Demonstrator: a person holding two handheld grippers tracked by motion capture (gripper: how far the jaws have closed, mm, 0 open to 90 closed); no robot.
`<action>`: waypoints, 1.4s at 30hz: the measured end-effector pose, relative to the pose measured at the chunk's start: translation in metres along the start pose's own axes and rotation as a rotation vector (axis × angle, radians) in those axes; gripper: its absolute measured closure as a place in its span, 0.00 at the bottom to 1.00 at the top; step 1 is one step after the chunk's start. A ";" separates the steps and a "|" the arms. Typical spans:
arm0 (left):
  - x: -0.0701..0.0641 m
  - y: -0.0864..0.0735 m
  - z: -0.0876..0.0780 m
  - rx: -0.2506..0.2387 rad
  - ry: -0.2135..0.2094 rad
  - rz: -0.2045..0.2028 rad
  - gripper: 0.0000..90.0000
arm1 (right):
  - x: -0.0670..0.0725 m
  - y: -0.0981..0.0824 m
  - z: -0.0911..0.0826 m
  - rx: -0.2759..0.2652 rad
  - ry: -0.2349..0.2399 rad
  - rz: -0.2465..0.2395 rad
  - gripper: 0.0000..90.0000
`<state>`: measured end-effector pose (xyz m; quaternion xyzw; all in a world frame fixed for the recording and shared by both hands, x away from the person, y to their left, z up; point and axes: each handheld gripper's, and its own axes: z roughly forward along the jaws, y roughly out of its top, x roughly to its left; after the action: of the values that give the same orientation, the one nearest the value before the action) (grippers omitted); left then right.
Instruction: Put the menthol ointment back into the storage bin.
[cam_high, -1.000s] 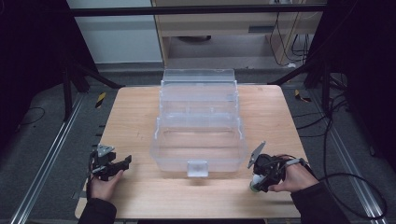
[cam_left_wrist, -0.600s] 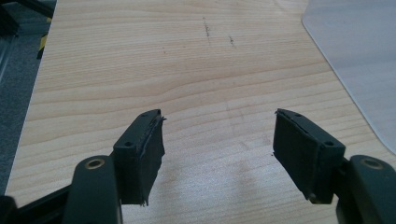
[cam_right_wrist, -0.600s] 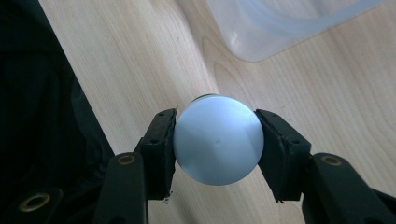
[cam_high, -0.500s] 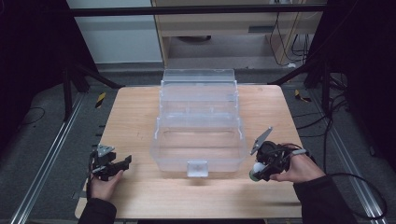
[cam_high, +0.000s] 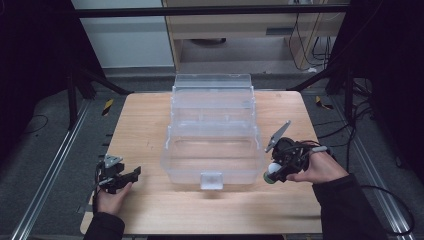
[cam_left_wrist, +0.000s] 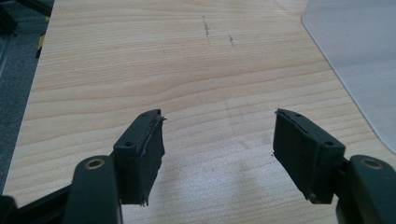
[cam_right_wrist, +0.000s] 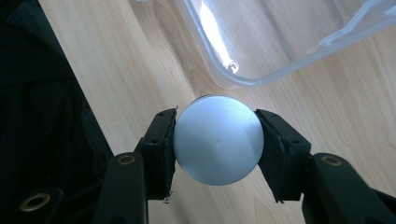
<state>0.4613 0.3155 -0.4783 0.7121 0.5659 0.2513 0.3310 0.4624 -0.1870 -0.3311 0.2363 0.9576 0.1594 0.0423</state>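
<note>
Between your right gripper's (cam_right_wrist: 215, 140) jaws, you are gripping a round silver object (cam_right_wrist: 215, 140), not yet inside the clear box (cam_high: 212, 145) just ahead of it. Your left gripper (cam_left_wrist: 217, 149) is resting open and empty, box at its right.

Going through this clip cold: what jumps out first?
A large clear plastic box with stepped open tiers dominates the middle of the wooden table. At its near right corner, the right gripper is clamped on a round silver-white object. The left gripper rests open over bare wood.
</note>
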 end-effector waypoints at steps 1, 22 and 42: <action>0.000 0.000 0.000 0.001 0.000 0.001 0.37 | -0.001 0.002 -0.002 0.001 0.000 0.006 0.56; 0.001 0.000 0.000 -0.003 0.000 -0.003 0.37 | -0.020 0.034 -0.011 -0.075 -0.012 0.014 0.56; 0.002 0.000 -0.001 -0.005 0.000 -0.004 0.37 | -0.032 0.060 0.031 -0.064 -0.014 0.001 0.56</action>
<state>0.4614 0.3172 -0.4777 0.7101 0.5666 0.2521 0.3334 0.5215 -0.1428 -0.3410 0.2365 0.9515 0.1884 0.0563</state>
